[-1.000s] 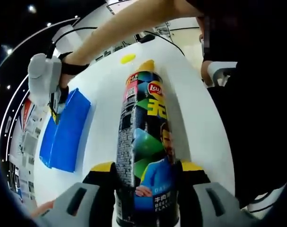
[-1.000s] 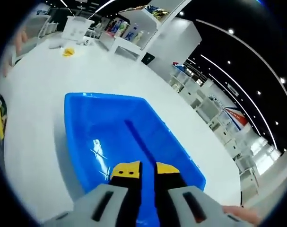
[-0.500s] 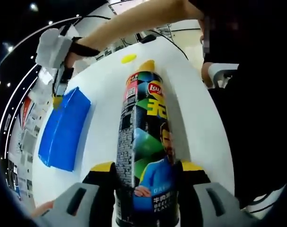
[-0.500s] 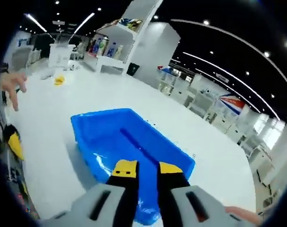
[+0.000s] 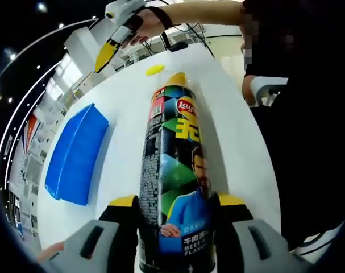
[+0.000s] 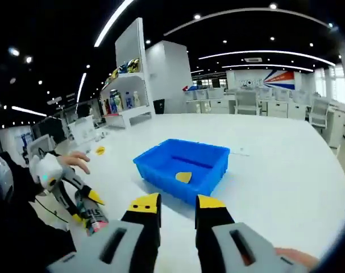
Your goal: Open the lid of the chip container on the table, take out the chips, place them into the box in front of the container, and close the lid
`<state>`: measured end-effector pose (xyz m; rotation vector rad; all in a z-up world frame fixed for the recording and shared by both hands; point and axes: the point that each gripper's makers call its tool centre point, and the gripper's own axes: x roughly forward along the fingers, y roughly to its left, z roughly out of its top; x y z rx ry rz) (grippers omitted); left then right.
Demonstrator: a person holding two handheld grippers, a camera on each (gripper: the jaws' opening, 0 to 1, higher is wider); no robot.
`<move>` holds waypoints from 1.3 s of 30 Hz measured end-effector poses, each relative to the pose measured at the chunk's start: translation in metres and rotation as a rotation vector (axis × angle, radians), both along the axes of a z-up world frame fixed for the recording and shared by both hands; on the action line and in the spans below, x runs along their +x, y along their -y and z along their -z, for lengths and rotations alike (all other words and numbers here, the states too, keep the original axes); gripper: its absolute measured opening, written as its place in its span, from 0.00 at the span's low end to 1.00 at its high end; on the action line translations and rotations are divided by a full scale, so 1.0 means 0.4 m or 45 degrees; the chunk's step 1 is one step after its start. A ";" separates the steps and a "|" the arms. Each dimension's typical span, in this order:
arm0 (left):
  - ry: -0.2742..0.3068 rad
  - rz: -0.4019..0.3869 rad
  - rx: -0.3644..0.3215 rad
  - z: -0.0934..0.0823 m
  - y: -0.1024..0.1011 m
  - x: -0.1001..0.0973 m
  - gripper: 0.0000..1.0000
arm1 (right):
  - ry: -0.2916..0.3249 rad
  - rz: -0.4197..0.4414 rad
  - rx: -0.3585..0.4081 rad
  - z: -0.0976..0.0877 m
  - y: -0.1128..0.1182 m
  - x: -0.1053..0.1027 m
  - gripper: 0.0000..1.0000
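One chip (image 6: 183, 177) newly in box (image 6: 209, 170)

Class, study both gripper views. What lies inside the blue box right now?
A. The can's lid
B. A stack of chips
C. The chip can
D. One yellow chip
D: in the right gripper view a single yellow chip lies on the floor of the blue box.

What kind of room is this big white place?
Probably a showroom or open office hall: a white display shelf holding colourful products, rows of white desks and chairs behind the big white table, and strip lights on a dark ceiling.
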<state>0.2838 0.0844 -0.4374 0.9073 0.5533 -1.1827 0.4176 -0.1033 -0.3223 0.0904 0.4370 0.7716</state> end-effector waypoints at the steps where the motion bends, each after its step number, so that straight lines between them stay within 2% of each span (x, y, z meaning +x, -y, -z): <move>1: 0.000 0.000 0.000 0.000 0.000 0.000 0.53 | -0.028 0.004 0.046 0.000 0.016 -0.024 0.23; 3: 0.000 0.000 -0.002 0.000 0.001 -0.001 0.53 | -0.022 0.004 0.066 0.011 0.045 -0.055 0.23; 6: -0.002 0.000 -0.002 0.001 0.002 -0.002 0.53 | -0.063 -0.012 0.085 0.043 0.067 -0.100 0.22; 7: -0.003 0.001 -0.002 0.001 0.002 -0.002 0.53 | -0.132 -0.013 0.099 0.069 0.074 -0.123 0.22; 9: -0.003 0.001 -0.003 0.001 0.003 -0.003 0.53 | -0.213 -0.003 0.119 0.104 0.079 -0.146 0.20; 14: -0.001 0.000 -0.004 0.002 0.004 -0.005 0.53 | -0.293 -0.030 0.184 0.157 0.076 -0.194 0.20; 17: -0.001 0.000 -0.003 0.002 0.005 -0.007 0.53 | -0.342 -0.017 0.246 0.172 0.072 -0.211 0.20; 20: -0.003 -0.001 -0.002 0.003 0.006 -0.008 0.53 | -0.377 -0.033 0.223 0.197 0.068 -0.229 0.20; 27: -0.005 -0.003 0.001 0.004 0.007 -0.011 0.53 | -0.421 -0.054 0.233 0.212 0.057 -0.246 0.17; 29: -0.005 -0.002 0.000 0.004 0.007 -0.009 0.53 | -0.511 -0.058 0.208 0.231 0.058 -0.263 0.03; 30: -0.005 -0.003 0.000 0.005 0.007 -0.008 0.53 | -0.577 -0.046 0.216 0.241 0.058 -0.268 0.02; 32: -0.004 -0.002 0.000 0.005 0.007 -0.004 0.53 | -0.609 -0.028 0.265 0.237 0.060 -0.260 0.01; 34: -0.004 -0.002 -0.001 0.006 0.007 0.000 0.53 | -0.672 -0.032 0.295 0.242 0.058 -0.265 0.01; 39: -0.003 -0.002 -0.001 0.007 0.006 0.008 0.53 | -0.663 -0.026 0.308 0.242 0.056 -0.259 0.01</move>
